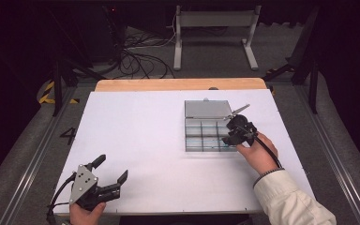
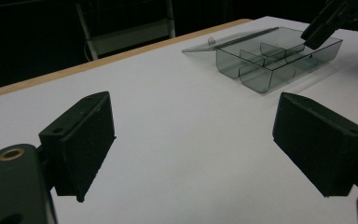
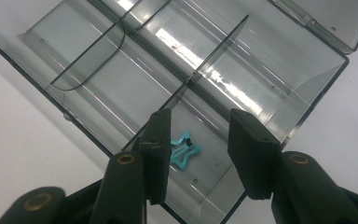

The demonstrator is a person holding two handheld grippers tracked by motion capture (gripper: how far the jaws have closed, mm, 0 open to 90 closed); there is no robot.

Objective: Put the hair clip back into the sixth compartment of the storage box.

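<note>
The white table point(image 1: 136, 140) carries a clear divided box point(image 1: 206, 131), lid open. The right claw point(image 3: 198, 140) hovers over its corner compartment, jaws partly spread and empty, a teal star clip point(image 3: 182, 153) lying just below between them. The left claw point(image 1: 110, 176) waits wide open and empty, well apart. To grip cleanly, the right claw should drop straight, clearing the divider

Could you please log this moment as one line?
left gripper: open, idle, near table edge | right gripper: open over teal star clip in box | lid open
</note>
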